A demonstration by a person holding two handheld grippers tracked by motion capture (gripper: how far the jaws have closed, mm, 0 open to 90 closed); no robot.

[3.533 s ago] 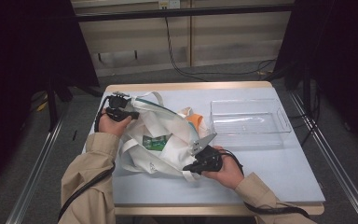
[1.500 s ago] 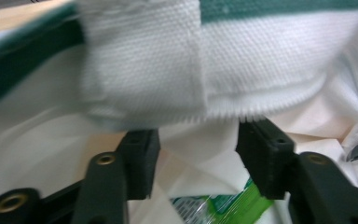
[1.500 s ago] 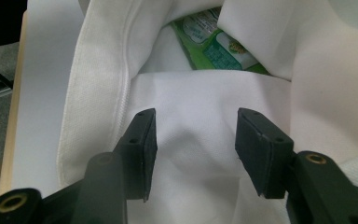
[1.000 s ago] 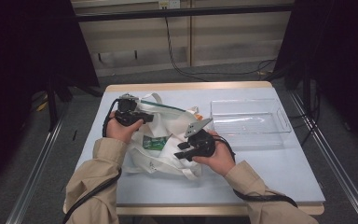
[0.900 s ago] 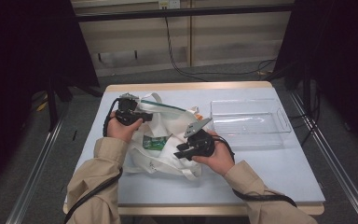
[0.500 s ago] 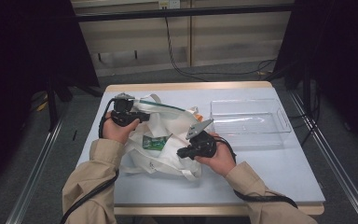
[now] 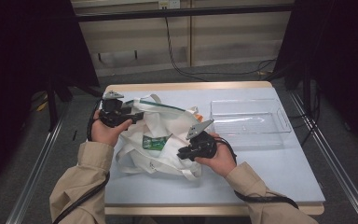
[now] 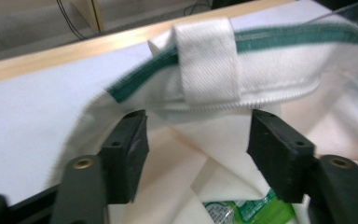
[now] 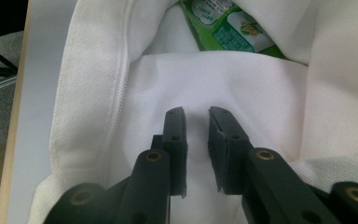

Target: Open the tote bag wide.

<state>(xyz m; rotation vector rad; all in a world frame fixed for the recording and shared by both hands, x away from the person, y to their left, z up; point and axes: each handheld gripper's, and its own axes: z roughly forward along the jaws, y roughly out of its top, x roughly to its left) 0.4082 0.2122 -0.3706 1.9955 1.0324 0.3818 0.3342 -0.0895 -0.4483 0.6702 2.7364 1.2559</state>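
Observation:
A white cloth tote bag with green trim lies crumpled on the light blue table. A green packet shows inside its mouth. My left gripper is at the bag's far left rim. In the left gripper view it stands wide open, and the green-trimmed rim with a white handle strap lies just beyond its jaws. My right gripper hovers over the near side of the bag. Its jaws are a narrow gap apart above flat white fabric, with the green packet farther ahead.
A clear plastic tray sits on the right half of the table, beside the bag. Something orange peeks out at the bag's far right edge. Bare table surface lies along the near edge and at the right.
Since 3.5 s ago my right gripper has moved up and left from the bag's near edge onto the bag. My left gripper has shifted slightly left at the rim.

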